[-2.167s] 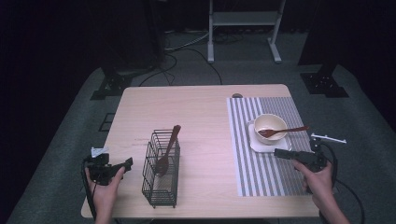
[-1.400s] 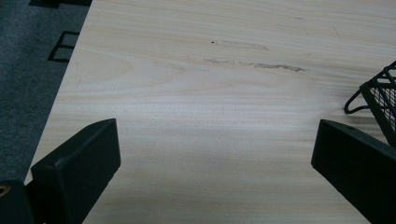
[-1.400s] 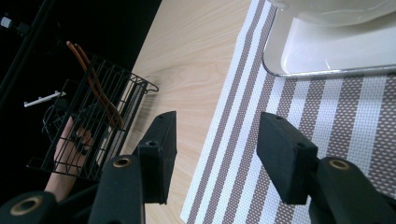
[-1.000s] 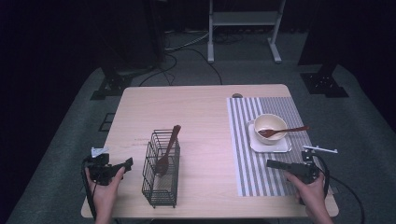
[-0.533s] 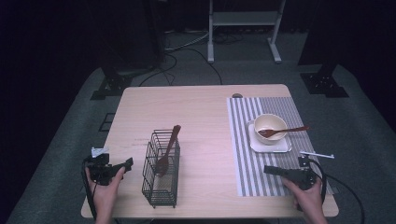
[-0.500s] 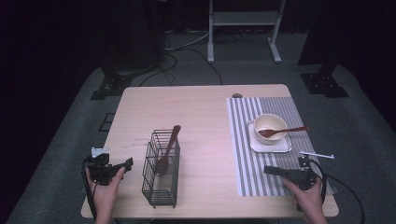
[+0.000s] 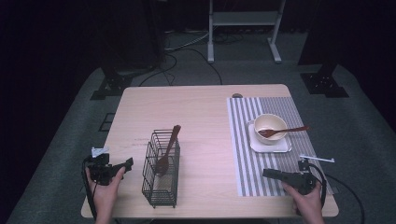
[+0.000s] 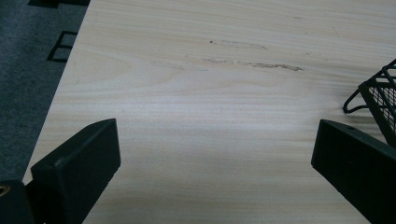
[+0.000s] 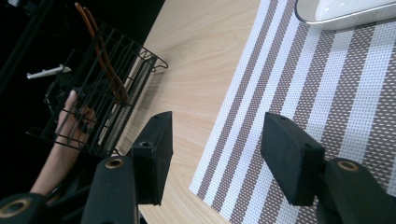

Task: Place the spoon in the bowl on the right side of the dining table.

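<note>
Bowl (image 7: pixel 270 126) with its spoon (image 7: pixel 285 131) sits upper left of the right gripper (image 7: pixel 267 173). Its jaws have just been opening, holding nothing above the striped mat (image 7: pixel 261 175). The left gripper (image 7: pixel 128 162) is wide open, empty.

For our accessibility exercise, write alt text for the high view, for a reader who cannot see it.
A person's two hands rest at the near edge of a wooden table, each holding an open, empty gripper: the left gripper beside a black wire basket with a wooden spoon in it, the right gripper on a striped placemat. Farther back on the mat, a bowl holding a utensil sits on a white tray.
</note>
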`<state>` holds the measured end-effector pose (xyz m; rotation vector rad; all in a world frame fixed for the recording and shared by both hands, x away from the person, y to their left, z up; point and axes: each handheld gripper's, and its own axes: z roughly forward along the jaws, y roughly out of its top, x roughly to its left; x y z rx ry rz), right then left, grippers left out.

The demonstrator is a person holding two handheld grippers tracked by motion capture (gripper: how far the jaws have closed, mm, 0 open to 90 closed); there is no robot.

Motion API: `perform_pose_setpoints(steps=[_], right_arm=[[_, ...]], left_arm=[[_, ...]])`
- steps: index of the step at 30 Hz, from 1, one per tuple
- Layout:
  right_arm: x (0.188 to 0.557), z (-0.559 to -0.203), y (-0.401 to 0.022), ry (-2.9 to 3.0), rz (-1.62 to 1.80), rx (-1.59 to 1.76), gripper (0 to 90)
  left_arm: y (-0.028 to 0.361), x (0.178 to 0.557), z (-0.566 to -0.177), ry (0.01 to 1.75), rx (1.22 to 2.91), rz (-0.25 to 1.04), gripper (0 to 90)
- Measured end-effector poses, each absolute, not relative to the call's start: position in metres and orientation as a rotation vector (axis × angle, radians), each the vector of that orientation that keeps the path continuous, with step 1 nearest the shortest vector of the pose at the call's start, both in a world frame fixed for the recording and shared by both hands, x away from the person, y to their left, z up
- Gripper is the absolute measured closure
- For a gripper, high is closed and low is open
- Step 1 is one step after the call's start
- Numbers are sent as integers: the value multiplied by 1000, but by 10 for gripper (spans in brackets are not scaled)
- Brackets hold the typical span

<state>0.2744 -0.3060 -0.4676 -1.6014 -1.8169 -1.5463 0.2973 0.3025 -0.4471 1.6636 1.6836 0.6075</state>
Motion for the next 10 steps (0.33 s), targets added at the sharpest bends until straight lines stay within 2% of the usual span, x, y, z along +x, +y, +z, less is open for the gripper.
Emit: perform_pose_setpoints(steps=[10], right_arm=[[271, -474, -303, -1809, -1557, -1598, 425]], left_arm=[[303, 297, -447, 1684, 1665, 611, 2]])
